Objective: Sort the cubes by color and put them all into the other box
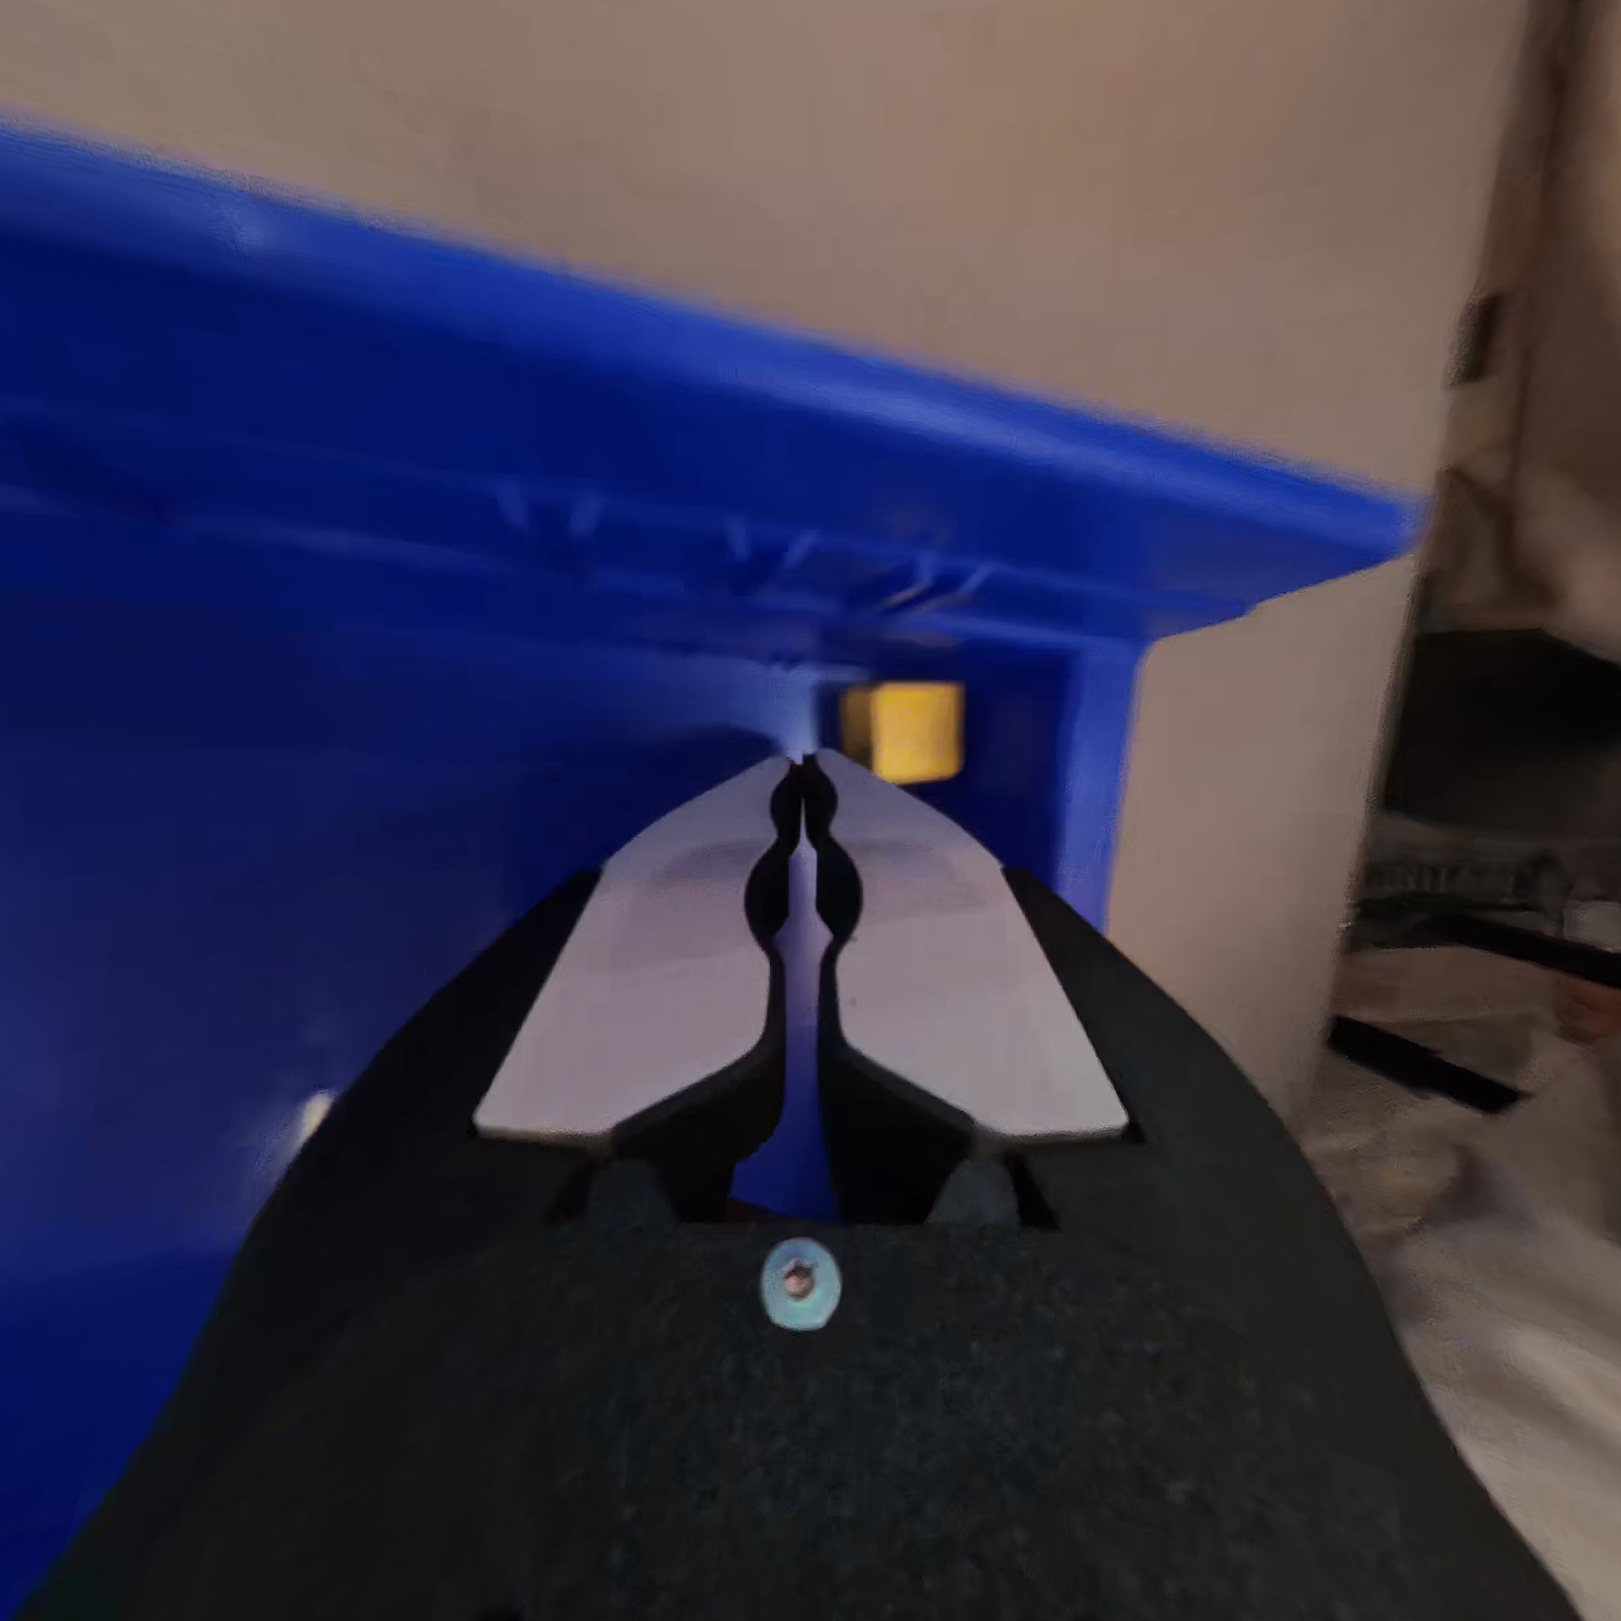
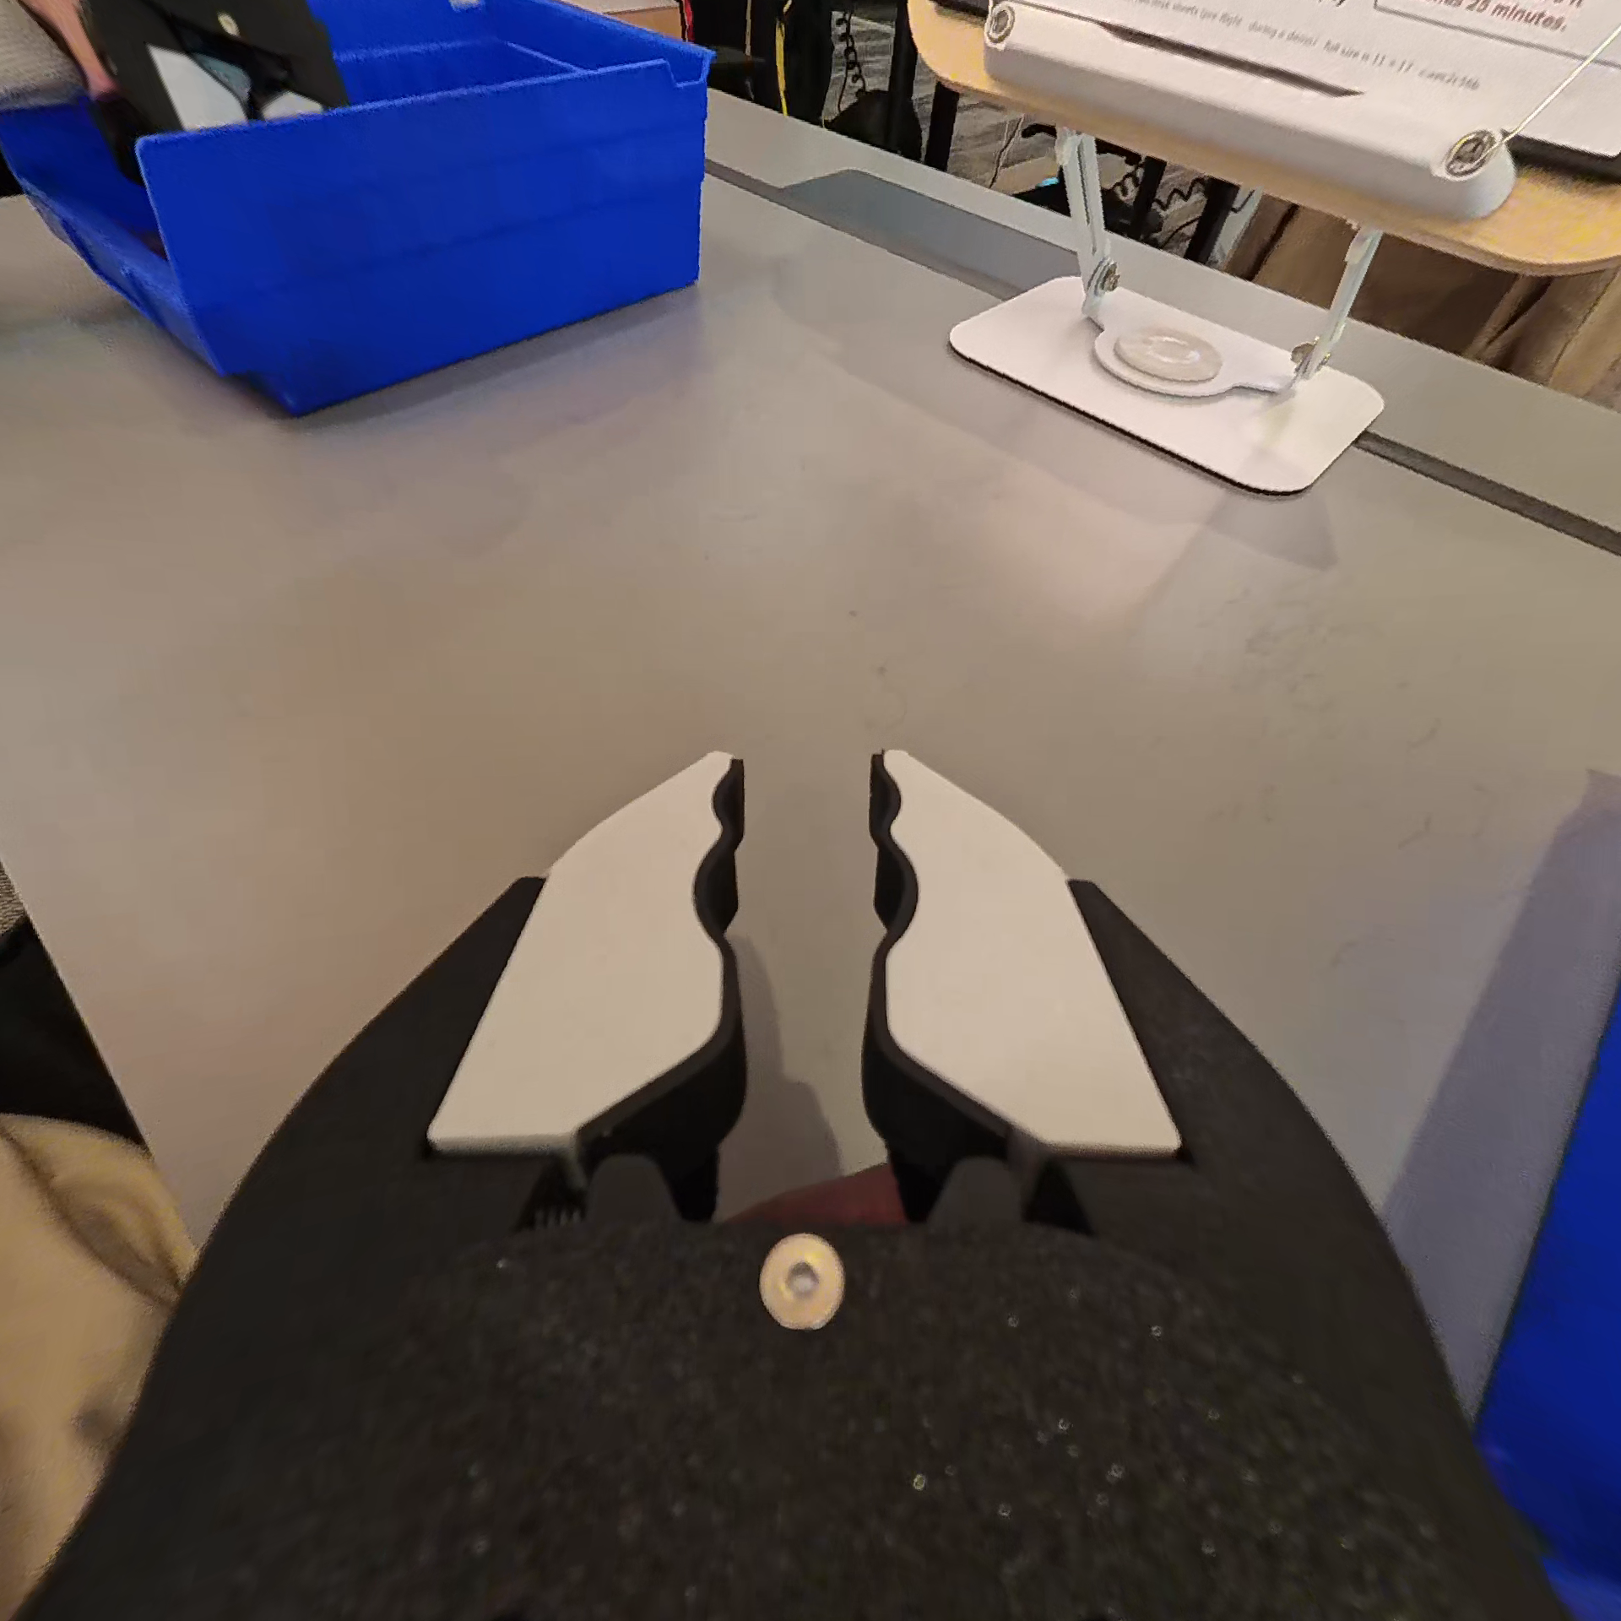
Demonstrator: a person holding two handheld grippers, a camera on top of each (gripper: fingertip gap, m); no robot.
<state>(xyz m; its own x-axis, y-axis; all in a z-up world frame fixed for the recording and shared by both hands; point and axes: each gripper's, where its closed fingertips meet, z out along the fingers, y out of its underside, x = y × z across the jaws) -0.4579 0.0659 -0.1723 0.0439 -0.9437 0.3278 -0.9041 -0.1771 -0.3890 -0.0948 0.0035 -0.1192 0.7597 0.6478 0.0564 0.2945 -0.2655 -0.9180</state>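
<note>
In the left wrist view my left gripper (image 1: 805, 765) is shut, its pads meeting at the tips, and it points into a blue box (image 1: 351, 614). A yellow cube (image 1: 908, 732) lies in the box's far right corner, just beyond and to the right of the fingertips, outside the grasp. The view is blurred. In the right wrist view my right gripper (image 2: 807, 763) is open and empty above the grey table (image 2: 614, 570). The blue box (image 2: 421, 237) stands at the far left there, with the left gripper (image 2: 219, 70) reaching into it.
A white stand (image 2: 1167, 386) with a tilted board stands at the table's far right. The edge of a second blue box (image 2: 1561, 1228) shows at the right border. A beige sleeve (image 2: 61, 1272) is at the lower left. Tip to tip, the grippers are about 40 cm apart.
</note>
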